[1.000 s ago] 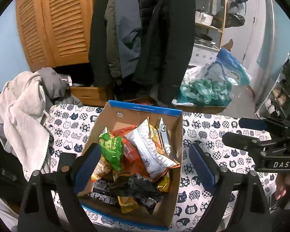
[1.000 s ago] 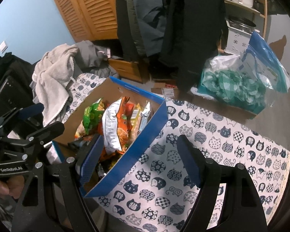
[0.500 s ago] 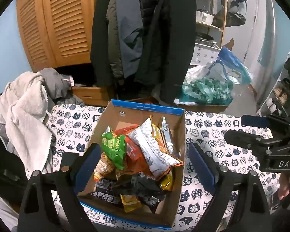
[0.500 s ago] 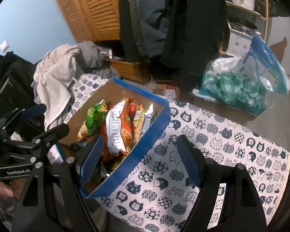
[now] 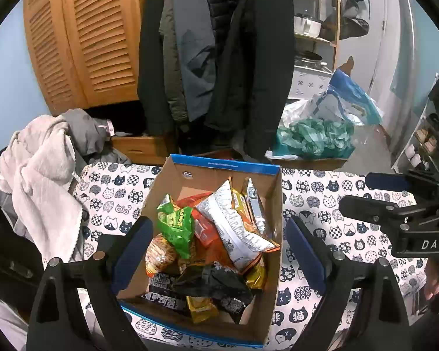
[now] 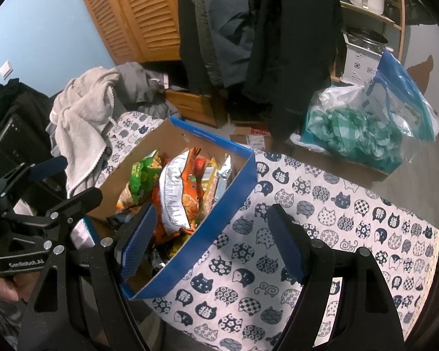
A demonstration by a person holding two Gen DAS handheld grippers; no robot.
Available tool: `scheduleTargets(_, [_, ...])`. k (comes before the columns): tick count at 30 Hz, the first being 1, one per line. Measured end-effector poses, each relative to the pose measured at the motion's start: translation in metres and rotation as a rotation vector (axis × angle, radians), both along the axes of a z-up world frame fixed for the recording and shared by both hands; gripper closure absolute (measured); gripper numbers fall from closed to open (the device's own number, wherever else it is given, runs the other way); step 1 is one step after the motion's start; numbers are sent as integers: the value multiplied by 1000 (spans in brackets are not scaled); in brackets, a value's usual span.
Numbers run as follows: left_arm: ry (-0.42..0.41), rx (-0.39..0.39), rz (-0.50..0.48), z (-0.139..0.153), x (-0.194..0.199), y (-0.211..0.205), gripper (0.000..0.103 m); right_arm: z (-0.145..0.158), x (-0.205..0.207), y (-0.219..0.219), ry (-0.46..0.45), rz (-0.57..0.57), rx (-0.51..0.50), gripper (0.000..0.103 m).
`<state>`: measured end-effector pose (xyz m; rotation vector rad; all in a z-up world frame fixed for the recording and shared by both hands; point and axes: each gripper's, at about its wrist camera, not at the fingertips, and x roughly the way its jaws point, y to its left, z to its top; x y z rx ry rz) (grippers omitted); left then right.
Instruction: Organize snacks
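inside, the blue-edged cardboard box (image 5: 222,167) holds jumbled, crinkled snack packets (image 5: 234,219).

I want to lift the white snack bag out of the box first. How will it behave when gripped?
The white snack bag looks puffed and crinkled, so it is probably light and would crumple when squeezed. Its glossy film may slip. It leans on other packets, which could shift.

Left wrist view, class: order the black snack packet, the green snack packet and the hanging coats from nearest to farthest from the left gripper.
1. Black snack packet: near end of the box, low between the fingers of the left gripper.
2. Green snack packet: mid-box, left side.
3. Hanging coats: beyond the table, at the back.
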<state>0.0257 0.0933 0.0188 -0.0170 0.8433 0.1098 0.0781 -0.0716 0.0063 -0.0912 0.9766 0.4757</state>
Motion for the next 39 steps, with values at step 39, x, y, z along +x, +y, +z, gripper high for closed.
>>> scheduleTargets(39, [15, 6, -11, -4, -4, -6, 10, -8, 0, -1, 24, -4, -9, 24])
